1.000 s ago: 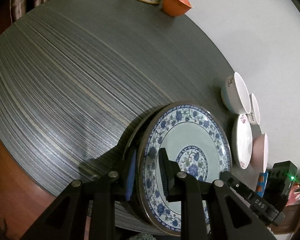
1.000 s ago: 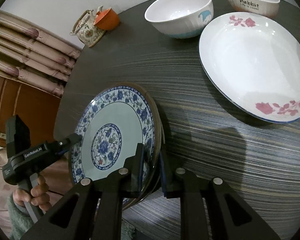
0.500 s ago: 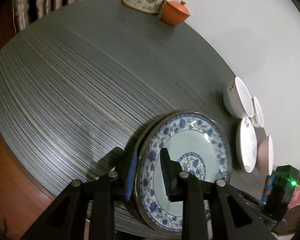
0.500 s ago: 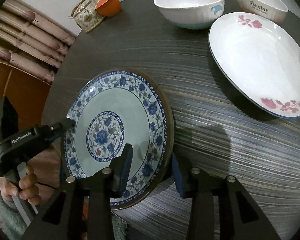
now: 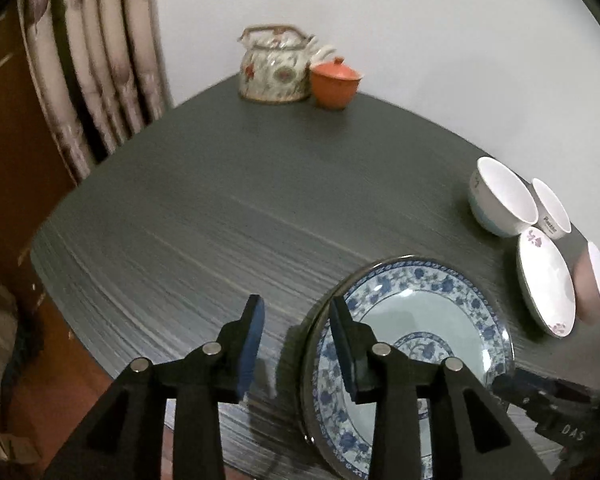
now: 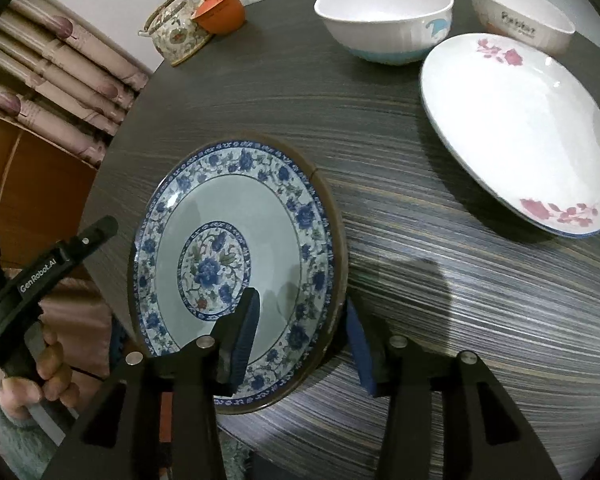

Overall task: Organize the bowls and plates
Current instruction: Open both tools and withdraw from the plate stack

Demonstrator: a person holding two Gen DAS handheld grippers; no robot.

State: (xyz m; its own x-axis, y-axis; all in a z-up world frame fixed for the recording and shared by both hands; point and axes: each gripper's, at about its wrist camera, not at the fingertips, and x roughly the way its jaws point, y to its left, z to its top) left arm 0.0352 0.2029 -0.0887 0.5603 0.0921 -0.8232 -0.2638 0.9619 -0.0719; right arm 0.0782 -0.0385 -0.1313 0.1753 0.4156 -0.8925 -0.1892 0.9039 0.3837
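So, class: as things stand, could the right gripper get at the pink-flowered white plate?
Probably yes. The right gripper is open, straddling the rim of the blue plate, and bare table lies between it and the white plate.

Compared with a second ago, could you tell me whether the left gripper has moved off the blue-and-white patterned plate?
Yes. The left gripper, jaws just opening, has drawn off the plate rim toward the bare grey table.

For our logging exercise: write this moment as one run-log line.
left gripper: jaws just opening, plate rim between, ungripped | right gripper: jaws just opening, straddling rim | blue-and-white plate: resting near table edge
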